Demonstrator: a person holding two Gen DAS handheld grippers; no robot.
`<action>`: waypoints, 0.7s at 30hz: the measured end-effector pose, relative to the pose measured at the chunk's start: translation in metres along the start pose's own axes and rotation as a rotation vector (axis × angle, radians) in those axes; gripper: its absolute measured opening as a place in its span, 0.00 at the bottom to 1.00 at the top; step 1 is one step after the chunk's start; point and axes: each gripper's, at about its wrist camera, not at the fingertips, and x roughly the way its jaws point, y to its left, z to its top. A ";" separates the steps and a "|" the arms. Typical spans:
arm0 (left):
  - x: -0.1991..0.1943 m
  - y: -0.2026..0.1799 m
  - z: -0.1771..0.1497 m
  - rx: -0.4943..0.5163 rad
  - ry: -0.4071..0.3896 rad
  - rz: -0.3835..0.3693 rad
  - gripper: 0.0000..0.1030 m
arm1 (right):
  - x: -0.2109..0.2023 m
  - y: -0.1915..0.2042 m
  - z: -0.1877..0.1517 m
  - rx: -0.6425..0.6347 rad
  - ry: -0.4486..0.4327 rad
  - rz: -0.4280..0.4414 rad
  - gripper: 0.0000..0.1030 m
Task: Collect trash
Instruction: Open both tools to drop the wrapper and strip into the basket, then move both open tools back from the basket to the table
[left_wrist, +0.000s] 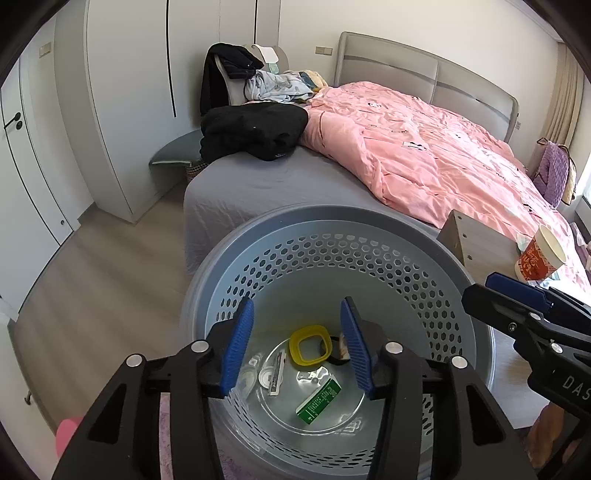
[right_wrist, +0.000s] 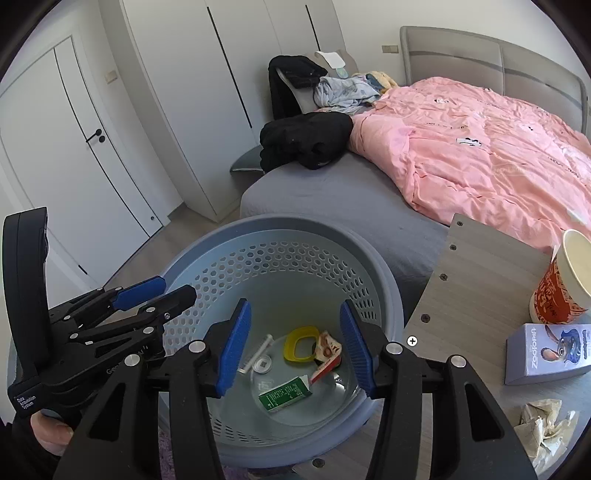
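Trash basket under both grippers' released, empty fingers, bed behind, paper cup on table

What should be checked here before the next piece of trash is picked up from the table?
1. Left gripper free: ok, its fingers stand apart over the bin with nothing between them.
2. Right gripper free: ok, open and holding nothing.
3. Dropped trash inside the bin: ok, the green carton, yellow ring and red wrapper lie on its bottom.
4. Trash left on the table: not ok, crumpled paper and a paper cup remain.
5. Blue box is trash: cannot tell.
6. Grippers clear of each other: ok, apart in both views.
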 end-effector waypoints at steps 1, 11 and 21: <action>-0.001 0.001 0.000 -0.001 -0.003 0.004 0.52 | 0.000 0.000 0.000 0.000 0.000 -0.001 0.48; -0.005 0.002 -0.002 -0.007 -0.011 0.021 0.61 | -0.003 -0.001 -0.003 0.002 -0.006 -0.007 0.54; -0.009 0.003 -0.004 -0.002 -0.019 0.039 0.65 | -0.006 -0.001 -0.006 0.002 -0.011 -0.008 0.58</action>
